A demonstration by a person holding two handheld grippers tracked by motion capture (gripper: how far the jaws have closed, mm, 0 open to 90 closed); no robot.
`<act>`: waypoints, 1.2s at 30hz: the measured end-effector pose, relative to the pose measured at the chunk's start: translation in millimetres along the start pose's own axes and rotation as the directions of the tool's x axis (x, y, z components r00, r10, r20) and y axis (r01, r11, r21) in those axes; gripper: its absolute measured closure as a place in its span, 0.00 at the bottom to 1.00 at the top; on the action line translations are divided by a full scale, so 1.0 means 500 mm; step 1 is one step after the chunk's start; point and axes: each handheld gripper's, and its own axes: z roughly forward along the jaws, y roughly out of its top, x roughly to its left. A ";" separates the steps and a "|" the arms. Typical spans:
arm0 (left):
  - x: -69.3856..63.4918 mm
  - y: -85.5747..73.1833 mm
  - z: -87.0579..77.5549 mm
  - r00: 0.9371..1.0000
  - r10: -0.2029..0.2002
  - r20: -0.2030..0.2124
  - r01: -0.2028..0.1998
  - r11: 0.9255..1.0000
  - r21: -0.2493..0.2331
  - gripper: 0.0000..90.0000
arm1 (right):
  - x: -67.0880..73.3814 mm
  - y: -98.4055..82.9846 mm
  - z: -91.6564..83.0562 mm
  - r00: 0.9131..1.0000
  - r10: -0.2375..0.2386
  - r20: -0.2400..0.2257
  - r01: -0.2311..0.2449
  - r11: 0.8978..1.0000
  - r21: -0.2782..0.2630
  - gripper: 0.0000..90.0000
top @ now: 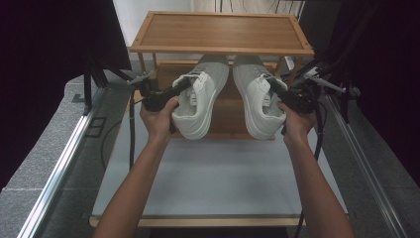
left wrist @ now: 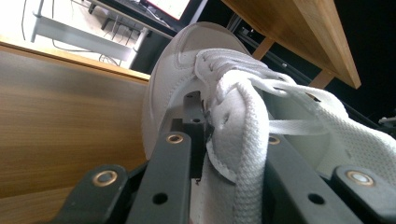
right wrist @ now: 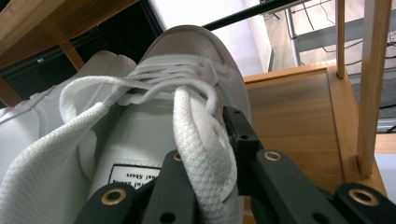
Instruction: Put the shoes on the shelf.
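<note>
Two white sneakers held over the rack's lower shelf (top: pixel 223 116). Left gripper (top: pixel 184 85) jaws clamp left sneaker's (top: pixel 200 96) collar. Right gripper (top: pixel 274 85) jaws clamp right sneaker's (top: pixel 255 94) collar.

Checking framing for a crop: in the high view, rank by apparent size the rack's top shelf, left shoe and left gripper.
1. Top shelf
2. Left shoe
3. Left gripper, partly covered by the hand

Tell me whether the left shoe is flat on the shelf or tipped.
Tipped. The left shoe leans on its side, sole facing outward, toe under the rack's top shelf, while the left gripper clamps its collar; whether it touches the lower shelf, cannot tell.
</note>
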 end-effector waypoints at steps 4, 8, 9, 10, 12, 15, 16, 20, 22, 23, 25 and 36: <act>-0.003 0.004 0.009 1.000 -0.006 -0.008 0.006 1.000 -0.002 0.90 | 0.004 0.006 0.007 1.000 0.010 0.007 -0.010 1.000 -0.001 0.93; -0.009 0.009 0.020 1.000 -0.009 -0.022 0.008 1.000 -0.017 0.90 | 0.009 0.010 0.013 1.000 0.014 0.012 -0.014 1.000 -0.002 0.93; -0.009 0.010 0.023 1.000 -0.009 -0.026 0.009 1.000 -0.018 0.90 | 0.012 0.012 0.017 1.000 0.016 0.016 -0.016 1.000 -0.001 0.93; -0.008 0.013 0.028 0.999 -0.021 -0.028 0.021 0.999 -0.024 0.90 | 0.014 0.013 0.020 1.000 0.015 0.018 -0.015 1.000 -0.001 0.93; -0.008 0.016 0.033 0.999 -0.024 -0.035 0.023 0.999 -0.025 0.90 | 0.016 0.015 0.025 1.000 0.015 0.019 -0.015 1.000 0.000 0.93; -0.008 0.017 0.039 0.998 -0.029 -0.048 0.027 0.999 -0.035 0.90 | 0.020 0.018 0.031 1.000 0.021 0.023 -0.021 1.000 -0.004 0.93; -0.007 0.017 0.046 0.998 -0.029 -0.063 0.026 0.999 -0.045 0.90 | 0.024 0.020 0.038 0.999 0.024 0.028 -0.024 1.000 -0.008 0.93; -0.004 0.018 0.062 0.996 -0.040 -0.082 0.036 0.998 -0.053 0.89 | 0.033 0.022 0.055 0.998 0.033 0.051 -0.033 0.999 -0.013 0.92; -0.002 0.019 0.065 0.995 -0.041 -0.086 0.036 0.998 -0.053 0.89 | 0.035 0.022 0.060 0.998 0.036 0.058 -0.035 0.999 -0.014 0.92; 0.000 0.020 0.068 0.995 -0.040 -0.095 0.035 0.998 -0.053 0.89 | 0.035 0.020 0.070 0.997 0.039 0.069 -0.038 0.999 -0.016 0.92; 0.003 0.021 0.075 0.994 -0.059 -0.096 0.053 0.997 -0.062 0.89 | 0.034 0.017 0.081 0.996 0.051 0.076 -0.050 0.999 -0.017 0.92; 0.022 0.013 0.113 0.981 -0.118 -0.151 0.096 0.985 -0.145 0.87 | 0.052 0.000 0.135 0.988 0.114 0.103 -0.109 0.993 -0.048 0.90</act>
